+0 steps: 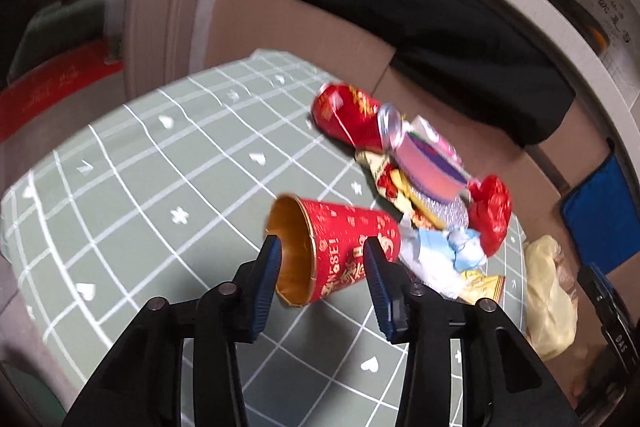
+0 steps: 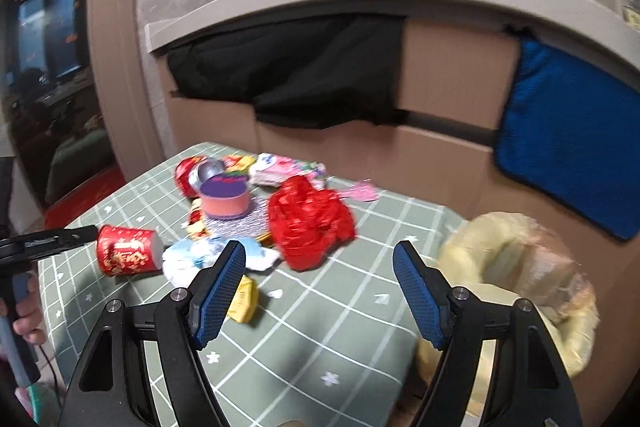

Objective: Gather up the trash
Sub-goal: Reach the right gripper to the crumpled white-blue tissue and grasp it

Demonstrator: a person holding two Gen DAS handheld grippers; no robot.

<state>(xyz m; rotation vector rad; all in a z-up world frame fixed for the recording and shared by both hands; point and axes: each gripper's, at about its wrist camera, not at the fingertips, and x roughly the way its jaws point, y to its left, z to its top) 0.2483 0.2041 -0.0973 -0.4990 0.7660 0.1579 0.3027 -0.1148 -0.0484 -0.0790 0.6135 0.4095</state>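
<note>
Left tongs [image 1: 322,259] stand apart, straddling the rim end of the red cup [image 1: 336,251], which lies on its side on the bench [image 1: 140,167] with the trash pile [image 1: 432,187] at its 1 o'clock. Right tongs [image 2: 320,283] are wide apart and empty, the red wrapper [image 2: 310,223] at their 12 o'clock and the yellow bag [image 2: 516,275] at 3 o'clock. Risk, as judged: closing across the open rim could crush the cup or squirt it sideways into the pile.

Red paper cup [image 1: 344,247] with gold lining is lying on its side, mouth facing me. Behind it, trash is sitting piled together: crushed red can [image 1: 352,117], pink tub [image 1: 430,169], crumpled red wrapper [image 1: 492,213], white-blue tissue [image 1: 444,251], yellow wrapper [image 2: 243,299].
</note>
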